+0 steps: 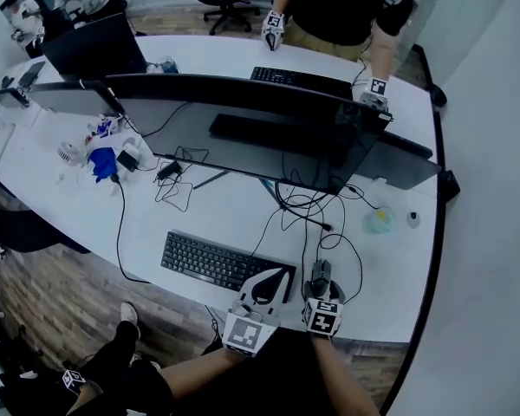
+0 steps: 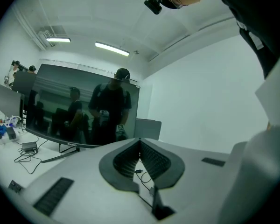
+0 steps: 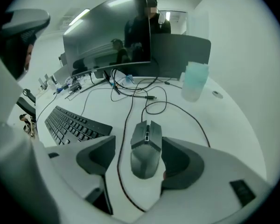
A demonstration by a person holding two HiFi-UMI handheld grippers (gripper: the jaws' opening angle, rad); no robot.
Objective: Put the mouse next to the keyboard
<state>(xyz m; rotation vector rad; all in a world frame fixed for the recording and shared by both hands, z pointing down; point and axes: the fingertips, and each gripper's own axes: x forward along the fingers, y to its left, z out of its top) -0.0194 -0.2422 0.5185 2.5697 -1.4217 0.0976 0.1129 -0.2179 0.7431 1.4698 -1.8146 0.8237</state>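
1. Mouse (image 3: 145, 148) is lying flat near the front edge of the desk (image 1: 390, 267), toward its right front corner. It is sitting just beside the right end of the keyboard (image 3: 73, 124), with its cable (image 3: 122, 139) running down the gap between them.
2. Judging from that, the mouse is already sitting close to the keyboard. The task looks either nearly done or waiting on one last small nudge inward. The pictures are not showing which.
3. Right gripper (image 3: 138, 147) is straddling the mouse with its jaws apart. The right pad looks to be close against the mouse's side, though contact is hard to confirm. The left pad is standing clear of it, so nothing is being squeezed.
4. Left gripper (image 2: 140, 141) is hanging over the keyboard's right end in the head view. Its jaw tips are meeting, and it is gripping nothing.
5. Both forearms are reaching out from the front edge, side by side. The right gripper is angling forward and down toward the desk, while the left one is tipping up toward the curved monitor (image 1: 243, 128) at the middle of the desk.
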